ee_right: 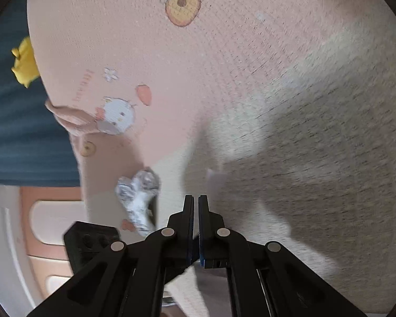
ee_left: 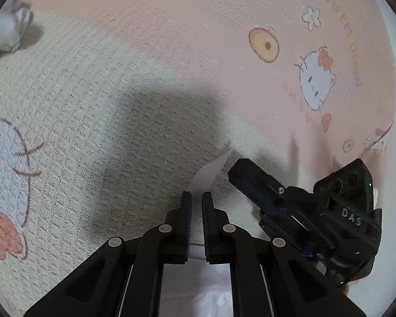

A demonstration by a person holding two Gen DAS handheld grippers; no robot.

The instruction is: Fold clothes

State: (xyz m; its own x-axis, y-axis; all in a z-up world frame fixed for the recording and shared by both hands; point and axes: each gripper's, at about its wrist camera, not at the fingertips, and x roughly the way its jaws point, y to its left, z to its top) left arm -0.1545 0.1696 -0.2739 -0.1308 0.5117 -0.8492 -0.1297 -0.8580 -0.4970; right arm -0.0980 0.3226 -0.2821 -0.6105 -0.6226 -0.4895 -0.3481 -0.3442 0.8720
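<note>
In the left wrist view my left gripper (ee_left: 196, 198) is shut on a fold of a white garment (ee_left: 195, 277), which hangs down below the fingers. A white label (ee_left: 211, 169) sticks up past the fingertips. My right gripper (ee_left: 264, 190) reaches in from the right, its tip close beside that label. In the right wrist view, which is motion-blurred, the right gripper (ee_right: 196, 200) has its jaws together with only dark pads showing between them. The left gripper (ee_right: 92, 243) shows at the lower left of that view. Pale cloth (ee_right: 192, 290) hangs under the right fingers.
A pink and cream bedspread (ee_left: 145, 66) printed with cartoon cats lies under everything. A crumpled white cloth (ee_left: 10, 31) sits far left. A crumpled white-grey patterned cloth (ee_right: 140, 198) lies near the bed edge. Beyond the edge are a blue rug (ee_right: 18, 132) and a yellow item (ee_right: 25, 60).
</note>
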